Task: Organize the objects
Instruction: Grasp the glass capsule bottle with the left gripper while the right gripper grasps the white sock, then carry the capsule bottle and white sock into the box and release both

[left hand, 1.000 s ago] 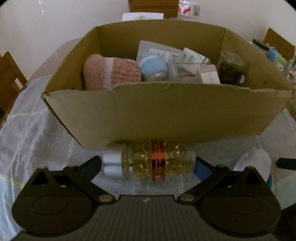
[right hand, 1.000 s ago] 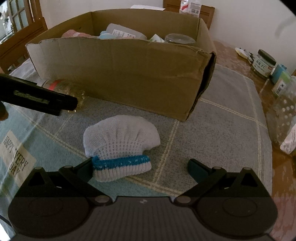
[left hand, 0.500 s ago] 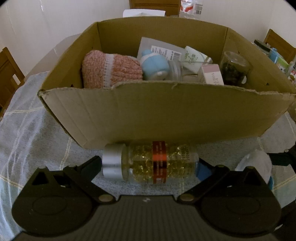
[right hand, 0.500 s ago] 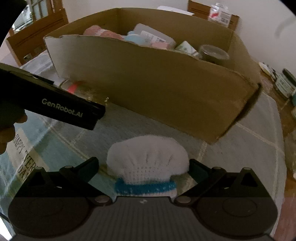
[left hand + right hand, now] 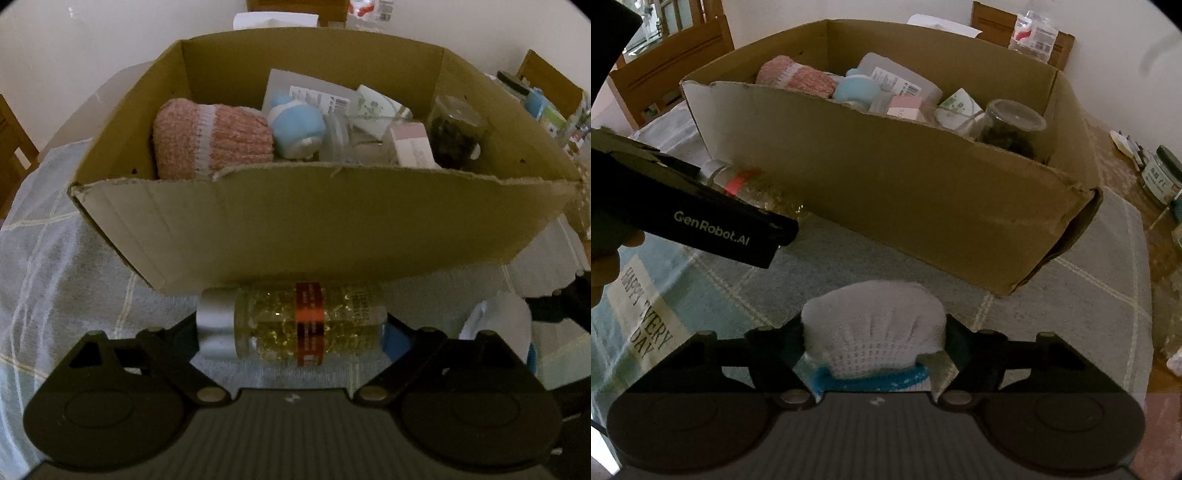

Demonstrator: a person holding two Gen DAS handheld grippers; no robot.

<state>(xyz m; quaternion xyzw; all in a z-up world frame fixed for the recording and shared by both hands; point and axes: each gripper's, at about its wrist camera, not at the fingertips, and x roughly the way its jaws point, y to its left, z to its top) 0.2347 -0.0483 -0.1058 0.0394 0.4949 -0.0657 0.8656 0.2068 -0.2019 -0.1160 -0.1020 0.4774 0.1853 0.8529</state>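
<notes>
A clear bottle of yellow capsules (image 5: 291, 325) with a silver cap and red band lies crosswise between my left gripper's (image 5: 291, 332) fingers, which are shut on it, just before the cardboard box (image 5: 325, 229). The bottle also shows in the right wrist view (image 5: 746, 184), partly behind the left gripper's body. My right gripper (image 5: 873, 336) is shut on a white knitted hat with a blue band (image 5: 873, 332), in front of the box (image 5: 923, 192). The hat shows at the right of the left wrist view (image 5: 498, 321).
The box holds a pink knitted hat (image 5: 210, 144), a blue and white toy (image 5: 295, 125), small cartons and a dark jar (image 5: 458, 133). A checked cloth (image 5: 1052, 295) covers the table. Jars (image 5: 1160, 177) stand at the right, wooden chairs (image 5: 672, 70) behind.
Both grippers have closed: the left on the capsule bottle, the right on the white hat. Both have lifted a little, so more of the box's inside shows.
</notes>
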